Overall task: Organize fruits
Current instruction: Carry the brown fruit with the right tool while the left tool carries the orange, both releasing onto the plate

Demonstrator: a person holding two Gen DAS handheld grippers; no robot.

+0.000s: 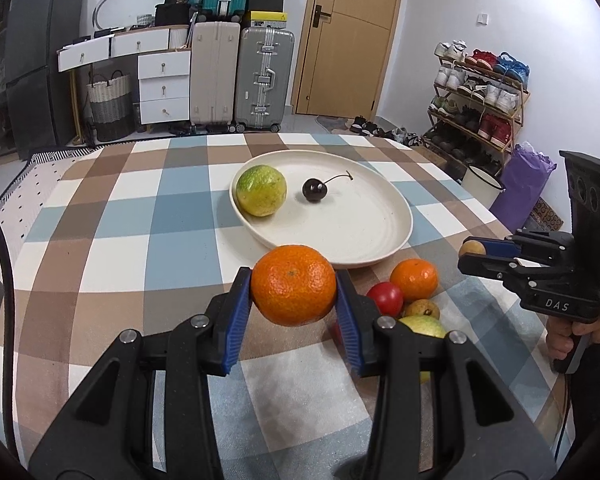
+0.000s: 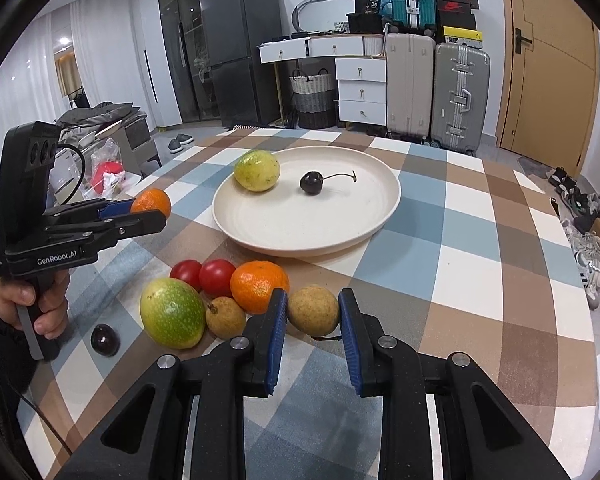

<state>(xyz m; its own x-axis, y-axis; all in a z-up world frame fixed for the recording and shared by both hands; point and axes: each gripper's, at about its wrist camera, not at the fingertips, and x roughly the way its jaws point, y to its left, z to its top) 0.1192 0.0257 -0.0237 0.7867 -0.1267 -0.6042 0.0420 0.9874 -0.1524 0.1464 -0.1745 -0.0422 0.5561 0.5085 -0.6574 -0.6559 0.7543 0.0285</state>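
Observation:
My left gripper point(image 1: 294, 280) is shut on an orange tangerine point(image 1: 294, 296), held above the checked tablecloth just in front of the cream plate point(image 1: 340, 236). On the plate lie a yellow-green fruit point(image 1: 261, 190) and a dark cherry point(image 1: 315, 190). My right gripper point(image 2: 313, 300) is shut on a brown longan point(image 2: 313, 314), lifted near the plate's front rim point(image 2: 300, 248). Loose on the cloth to its left sit a second tangerine point(image 2: 259, 286), two red tomatoes point(image 2: 217, 278), a green passion fruit point(image 2: 172, 313), another longan point(image 2: 225, 317) and a dark cherry point(image 2: 105, 340).
A hand point(image 2: 28, 300) grips the left tool's handle. Off the table's right edge stand a shoe rack point(image 1: 480, 96), a white bucket point(image 1: 482, 184) and a purple bag point(image 1: 526, 188). Suitcases point(image 1: 264, 76) and drawers point(image 1: 164, 88) line the far wall.

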